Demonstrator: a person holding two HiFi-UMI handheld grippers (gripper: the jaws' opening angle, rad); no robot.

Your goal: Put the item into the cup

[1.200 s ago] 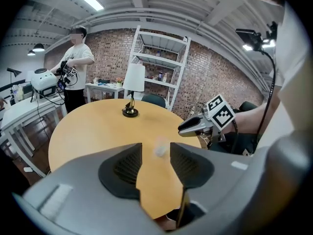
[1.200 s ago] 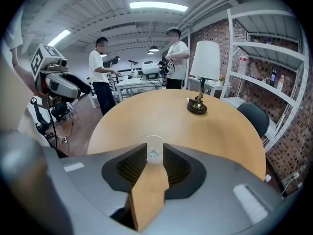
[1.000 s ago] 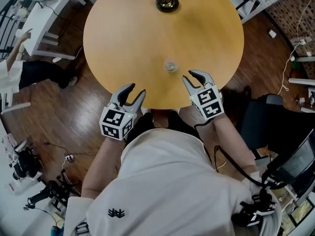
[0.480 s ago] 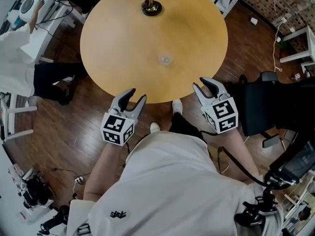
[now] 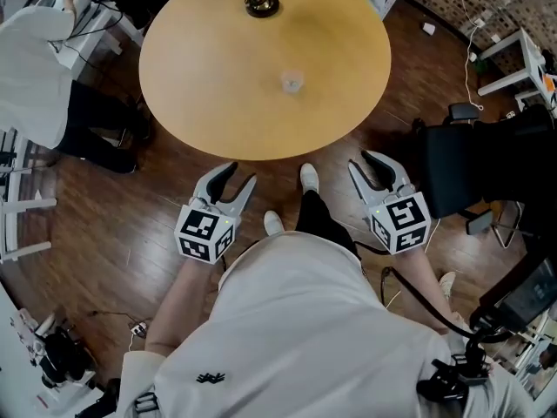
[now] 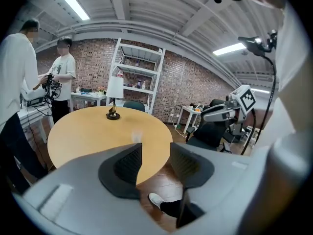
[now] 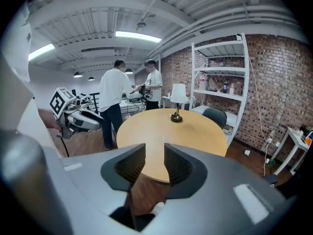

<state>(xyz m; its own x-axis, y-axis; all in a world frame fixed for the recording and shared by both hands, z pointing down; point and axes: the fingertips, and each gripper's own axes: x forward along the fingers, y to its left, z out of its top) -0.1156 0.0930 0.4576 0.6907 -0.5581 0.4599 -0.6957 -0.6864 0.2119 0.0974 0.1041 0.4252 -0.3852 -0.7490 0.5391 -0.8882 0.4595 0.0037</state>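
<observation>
A small clear cup (image 5: 291,81) stands alone near the middle of the round wooden table (image 5: 209,68); it shows faintly as the cup (image 6: 137,136) in the left gripper view. No loose item shows on the table. My left gripper (image 5: 239,174) hangs over the wooden floor, short of the table's near edge, open and empty. My right gripper (image 5: 362,163) is also off the table, to the right, open and empty. In their own views the left gripper (image 6: 155,153) and right gripper (image 7: 154,153) show a clear gap between their jaws.
A lamp (image 5: 261,2) stands at the table's far side. A black chair (image 5: 470,168) is close to my right gripper. A person in white (image 5: 39,68) stands at white desks on the left. A white shelf (image 7: 220,77) lines the brick wall.
The view has drawn back from the table. Both grippers have moved from over the table's near edge to over the floor, still open.
</observation>
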